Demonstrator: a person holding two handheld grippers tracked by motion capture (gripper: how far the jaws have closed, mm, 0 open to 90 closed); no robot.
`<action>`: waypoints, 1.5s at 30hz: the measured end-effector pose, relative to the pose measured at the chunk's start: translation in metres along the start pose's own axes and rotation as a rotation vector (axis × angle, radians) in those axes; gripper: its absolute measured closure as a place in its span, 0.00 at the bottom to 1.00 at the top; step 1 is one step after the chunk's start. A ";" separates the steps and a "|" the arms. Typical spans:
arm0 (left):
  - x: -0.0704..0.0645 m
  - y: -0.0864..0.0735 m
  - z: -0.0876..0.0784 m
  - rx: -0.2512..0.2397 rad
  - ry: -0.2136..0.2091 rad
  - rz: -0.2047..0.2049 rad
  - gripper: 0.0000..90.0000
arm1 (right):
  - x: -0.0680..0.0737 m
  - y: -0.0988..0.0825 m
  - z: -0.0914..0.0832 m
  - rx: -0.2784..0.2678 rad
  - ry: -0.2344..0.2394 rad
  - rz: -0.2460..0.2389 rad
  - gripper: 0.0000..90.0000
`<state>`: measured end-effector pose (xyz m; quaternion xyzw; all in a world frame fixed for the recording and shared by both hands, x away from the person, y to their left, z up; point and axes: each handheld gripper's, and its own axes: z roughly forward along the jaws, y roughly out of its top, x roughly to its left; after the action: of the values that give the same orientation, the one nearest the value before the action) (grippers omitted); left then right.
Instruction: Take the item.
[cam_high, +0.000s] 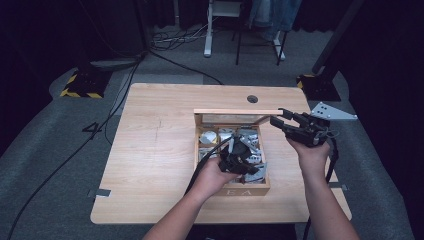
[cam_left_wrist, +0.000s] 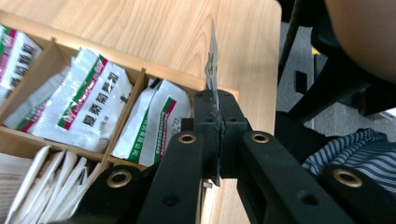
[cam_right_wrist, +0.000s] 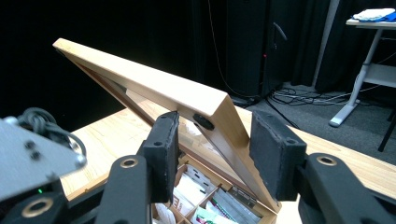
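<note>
Left gripper (cam_left_wrist: 215, 122): jaws closed on a sachet (cam_left_wrist: 212, 63), pinched by its lower edge. The sachet is seen edge-on, long axis running straight out from the jaws toward 12 o'clock in the left gripper view. In the high view the left gripper (cam_high: 239, 161) is held over the box (cam_high: 240, 190), near its front compartments.

Right gripper (cam_right_wrist: 219, 154): jaws part open, straddling the front corner of the lid (cam_right_wrist: 154, 91); pad contact cannot be told. The lid is propped up at a slant, seemingly by this gripper.

At 9 o'clock of the sachet, other sachets (cam_left_wrist: 88, 105) lie flat in their compartments, wooden dividers (cam_left_wrist: 123, 116) between.

Judgement: the sachet is to be lifted clear; the raised lid at 12 o'clock of the box and the box wall are the likely obstructions. The table (cam_high: 155, 145) at 9 o'clock of the box offers room.
</note>
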<state>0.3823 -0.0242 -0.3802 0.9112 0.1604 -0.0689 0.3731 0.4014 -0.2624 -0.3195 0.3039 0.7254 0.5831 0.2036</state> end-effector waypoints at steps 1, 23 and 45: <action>-0.002 0.002 -0.005 -0.009 -0.002 0.004 0.99 | 0.000 0.000 0.000 0.001 -0.002 0.000 0.59; -0.019 0.001 -0.062 -0.113 0.039 0.036 0.99 | 0.000 0.000 0.000 0.003 0.001 0.003 0.57; -0.017 -0.040 -0.120 -0.179 0.145 -0.011 0.99 | 0.000 -0.001 0.001 0.009 -0.004 0.002 0.57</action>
<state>0.3532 0.0827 -0.3174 0.8761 0.1973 0.0100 0.4398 0.4020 -0.2614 -0.3205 0.3066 0.7272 0.5795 0.2032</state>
